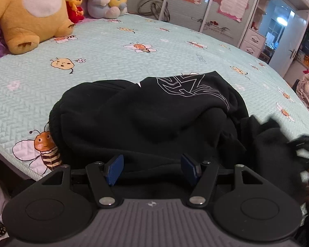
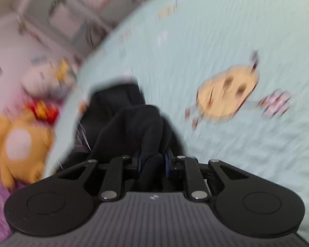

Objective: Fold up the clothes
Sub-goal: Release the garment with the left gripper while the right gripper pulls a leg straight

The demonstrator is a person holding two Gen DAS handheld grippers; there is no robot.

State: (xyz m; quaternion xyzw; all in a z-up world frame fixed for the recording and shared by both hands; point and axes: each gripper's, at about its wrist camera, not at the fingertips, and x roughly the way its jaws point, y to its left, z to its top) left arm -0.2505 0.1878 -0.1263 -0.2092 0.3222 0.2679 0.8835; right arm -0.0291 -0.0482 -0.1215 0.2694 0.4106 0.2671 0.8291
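Bedspread (image 1: 113, 47) edge — rumpled black garment (image 1: 146, 119)

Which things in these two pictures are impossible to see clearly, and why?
- Right wrist view: motion blur smears the plush toys and wall; only the black garment pinched in the right gripper is readable.
- Left wrist view: the garment's white print is partly folded under; its kind cannot be told.
- Left wrist view: the blurred object at the right edge is cut off.
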